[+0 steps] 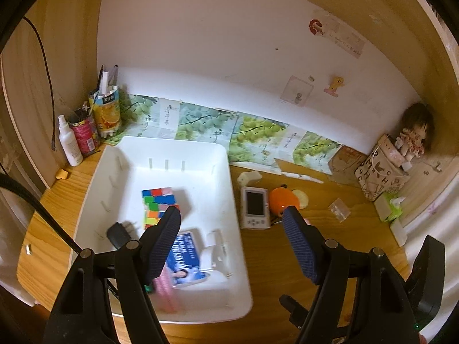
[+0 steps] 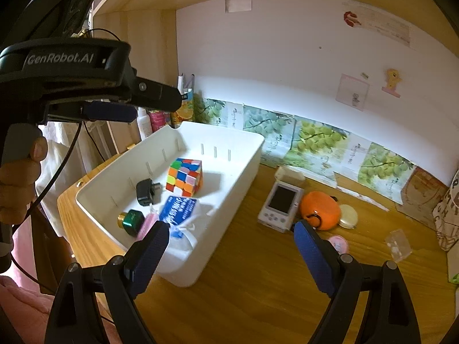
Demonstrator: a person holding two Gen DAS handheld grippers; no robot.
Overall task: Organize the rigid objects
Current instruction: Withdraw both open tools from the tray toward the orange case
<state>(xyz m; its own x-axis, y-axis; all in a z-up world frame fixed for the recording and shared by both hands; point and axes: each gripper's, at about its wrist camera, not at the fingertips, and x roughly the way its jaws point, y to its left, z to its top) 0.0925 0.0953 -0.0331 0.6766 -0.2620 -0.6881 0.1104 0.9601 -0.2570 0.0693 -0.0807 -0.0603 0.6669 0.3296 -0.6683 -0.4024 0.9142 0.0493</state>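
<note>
- White plastic was my anchor: the bin [image 2: 229, 200] sat on the wooden desk [image 2: 258, 301], and I placed everything else against it.
- Over the bin's left wall, the left gripper [image 1: 232, 229] hung with its jaws apart and nothing between them; a hand [image 2: 17, 183] held its grip.
- Inside the bin lay the puzzle cube [image 2: 185, 176], a black plug adapter [image 2: 146, 192], a small green bottle [image 2: 132, 220], something pink that was too blurred for me to name, and a blue packet [image 2: 178, 209]. I judged these as already sorted.
- Above the bin's near right corner, the right gripper [image 2: 229, 246] also stood wide and empty.
- Right of the bin, out on the desk, the white handheld console [image 2: 281, 200] lay just beside the wall, with a small cream box [image 2: 289, 175] behind it.
- Further right sat the orange pouch [image 2: 320, 209], touching the console, then a round cream compact [image 2: 348, 215], a small pink disc [image 2: 338, 243] and a clear plastic piece [image 2: 398, 243].
- By my reckoning about half was done; those loose things still had to go in.
</note>
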